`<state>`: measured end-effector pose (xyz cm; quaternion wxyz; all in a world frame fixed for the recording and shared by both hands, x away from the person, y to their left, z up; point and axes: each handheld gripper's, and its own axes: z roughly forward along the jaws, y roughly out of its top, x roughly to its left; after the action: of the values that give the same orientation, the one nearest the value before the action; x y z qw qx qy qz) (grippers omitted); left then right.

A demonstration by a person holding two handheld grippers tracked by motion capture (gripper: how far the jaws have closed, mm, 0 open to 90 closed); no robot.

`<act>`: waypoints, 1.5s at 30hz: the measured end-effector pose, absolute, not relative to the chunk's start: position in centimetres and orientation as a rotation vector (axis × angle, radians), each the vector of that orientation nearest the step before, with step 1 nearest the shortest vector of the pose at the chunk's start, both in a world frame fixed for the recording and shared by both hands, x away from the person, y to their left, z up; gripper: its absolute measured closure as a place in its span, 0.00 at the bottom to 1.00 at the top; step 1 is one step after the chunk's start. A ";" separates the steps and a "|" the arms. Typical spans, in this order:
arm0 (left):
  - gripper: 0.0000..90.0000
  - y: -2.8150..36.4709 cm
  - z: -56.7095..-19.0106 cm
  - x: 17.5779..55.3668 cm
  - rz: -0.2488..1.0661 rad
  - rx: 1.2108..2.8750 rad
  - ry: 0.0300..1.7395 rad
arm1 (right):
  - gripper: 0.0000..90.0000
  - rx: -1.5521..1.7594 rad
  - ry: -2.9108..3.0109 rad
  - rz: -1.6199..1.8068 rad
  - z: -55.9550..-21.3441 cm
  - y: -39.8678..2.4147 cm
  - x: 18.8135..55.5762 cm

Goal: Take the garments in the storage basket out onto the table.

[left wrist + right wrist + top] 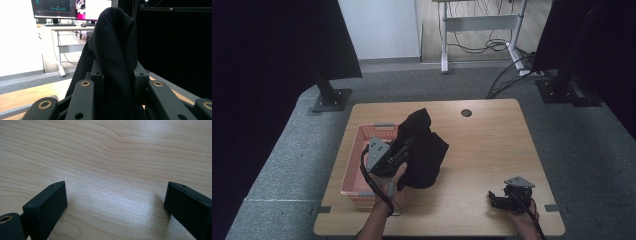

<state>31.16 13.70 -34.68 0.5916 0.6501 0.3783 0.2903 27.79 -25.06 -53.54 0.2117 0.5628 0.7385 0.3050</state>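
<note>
A black garment (424, 150) hangs bunched above the table, draped partly over the pink basket's (357, 172) right rim. My left gripper (404, 145) is shut on it and holds it up. In the left gripper view the black cloth (115, 47) rises between the two jaws, which press on it from both sides. Near the table's front right edge my right gripper (493, 200) rests low over the wood. The right gripper view shows its jaws standing wide apart, with the gripper (116, 197) holding nothing over bare tabletop (112, 152).
The wooden table (492, 145) has a small round black cap (466, 112) near its far edge. Black stands (331, 97) and a desk frame with cables (482, 35) lie beyond the table on grey carpet.
</note>
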 end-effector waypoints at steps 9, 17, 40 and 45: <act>0.77 12.9 -34.9 31.1 0.665 1.514 0.875 | 0.04 1.564 2.051 0.848 -53.5 -25.1 27.8; 0.77 12.1 -35.3 31.3 0.650 1.526 0.876 | 0.04 1.564 2.052 0.848 -53.5 -25.1 27.8; 0.77 9.4 -36.9 31.8 0.610 1.573 0.881 | 0.05 1.562 2.053 0.849 -53.5 -25.1 27.8; 0.77 8.7 -37.0 31.8 0.598 1.577 0.880 | 0.05 1.564 2.053 0.849 -53.5 -25.1 27.8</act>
<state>31.84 8.74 -37.02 0.5806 0.6748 0.3767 0.2560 27.78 -25.08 -53.53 0.2108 0.5628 0.7386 0.3054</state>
